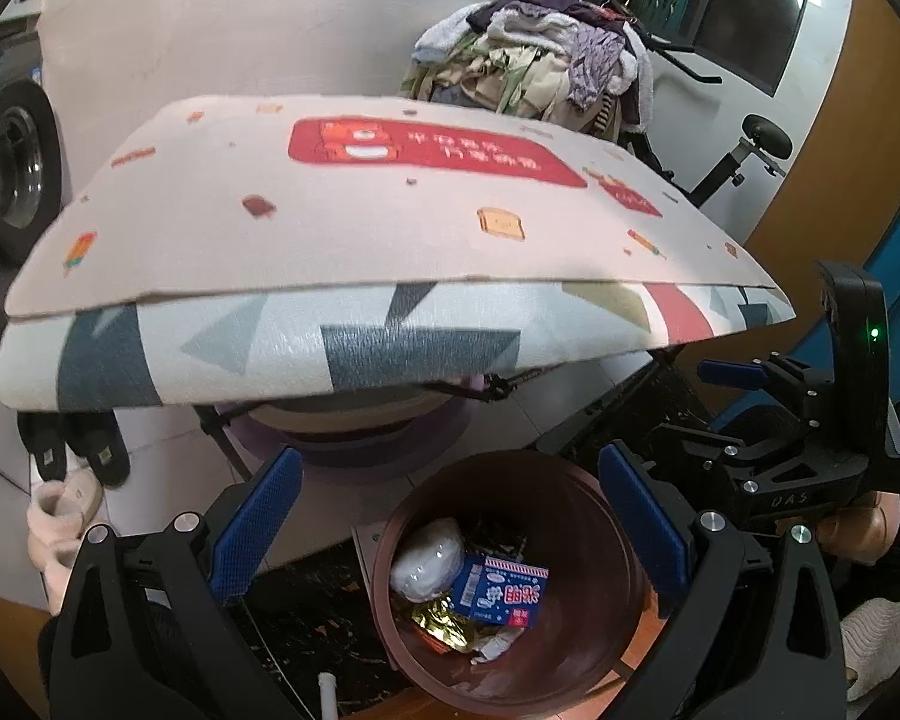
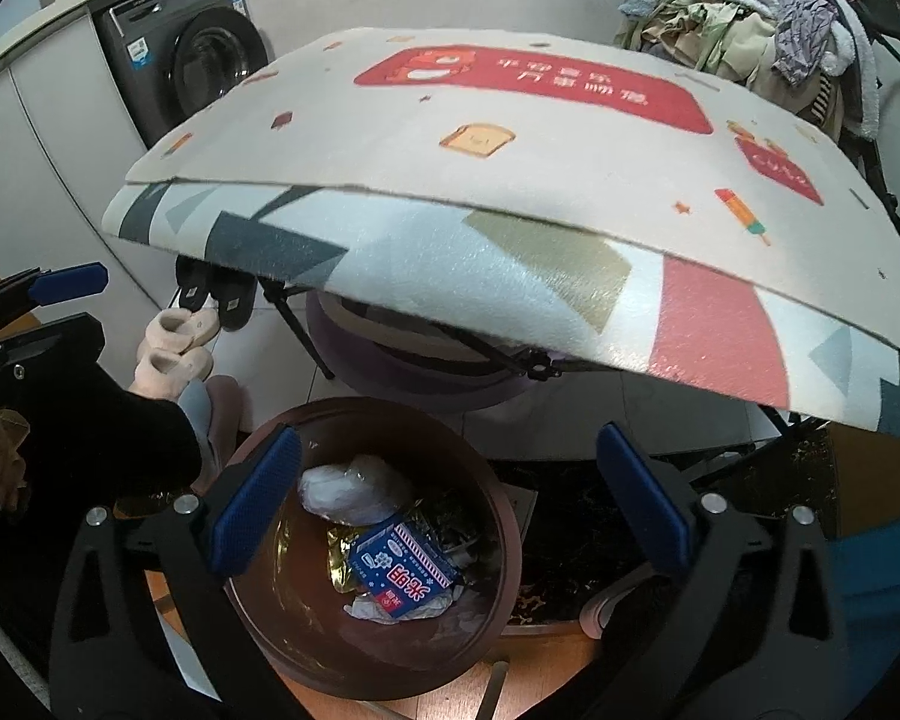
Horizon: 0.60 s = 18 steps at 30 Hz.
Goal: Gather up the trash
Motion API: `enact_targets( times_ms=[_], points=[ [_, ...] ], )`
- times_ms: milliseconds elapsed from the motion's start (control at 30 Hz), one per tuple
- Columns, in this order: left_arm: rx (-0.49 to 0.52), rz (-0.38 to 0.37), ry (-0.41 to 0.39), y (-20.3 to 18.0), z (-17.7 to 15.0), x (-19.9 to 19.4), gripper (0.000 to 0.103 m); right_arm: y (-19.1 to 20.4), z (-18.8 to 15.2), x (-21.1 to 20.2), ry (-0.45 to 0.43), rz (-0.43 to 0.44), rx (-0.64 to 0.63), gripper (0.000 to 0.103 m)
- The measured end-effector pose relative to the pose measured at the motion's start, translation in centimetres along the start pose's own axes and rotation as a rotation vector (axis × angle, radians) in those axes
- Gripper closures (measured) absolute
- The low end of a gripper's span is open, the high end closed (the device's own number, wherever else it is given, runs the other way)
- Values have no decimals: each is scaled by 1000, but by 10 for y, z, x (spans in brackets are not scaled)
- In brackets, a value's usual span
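A brown round bin (image 1: pixel 582 630) stands on the floor under the table's front edge. In it lie a blue carton (image 1: pixel 501 594), a crumpled white bag (image 1: pixel 426 561) and gold foil (image 1: pixel 441 627). My left gripper (image 1: pixel 450 531) hovers over the bin's far rim, open, with nothing between its blue pads. In the right wrist view my right gripper (image 2: pixel 450 501) also hangs open and empty above the bin (image 2: pixel 282 618). The blue carton (image 2: pixel 402 564) lies below it on the other trash, next to the white bag (image 2: pixel 348 489).
A folding table covered by printed mats (image 2: pixel 510 180) overhangs the bin. Under it sits a purple cushion (image 2: pixel 426 372). Slippers (image 2: pixel 177 354) lie at the left by a washing machine (image 2: pixel 198 66). A laundry pile (image 1: pixel 528 60) rises behind the table.
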<state>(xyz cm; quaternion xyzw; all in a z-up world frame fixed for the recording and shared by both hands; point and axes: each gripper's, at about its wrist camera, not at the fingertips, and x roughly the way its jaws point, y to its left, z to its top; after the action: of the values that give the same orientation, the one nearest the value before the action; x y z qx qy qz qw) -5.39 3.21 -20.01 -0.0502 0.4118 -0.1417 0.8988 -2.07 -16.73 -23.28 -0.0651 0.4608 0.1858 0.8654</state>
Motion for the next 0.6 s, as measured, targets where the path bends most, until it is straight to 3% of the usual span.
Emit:
enact_targets(
  times_ms=[200,467,567,600],
  points=[
    [85,60,-139,-17,24,-33,6,-13,21,-34,-81,-32,39,6],
    [155,116,-347,-49,87,-98,6,-24,73,-122,-300,-102,53,6],
    [152,207,-407,-61,107,-119,6,-24,84,-148,-357,-114,54,6],
    [157,206,-426,-64,110,-125,6,-24,88,-157,-377,-121,51,6]
  ],
)
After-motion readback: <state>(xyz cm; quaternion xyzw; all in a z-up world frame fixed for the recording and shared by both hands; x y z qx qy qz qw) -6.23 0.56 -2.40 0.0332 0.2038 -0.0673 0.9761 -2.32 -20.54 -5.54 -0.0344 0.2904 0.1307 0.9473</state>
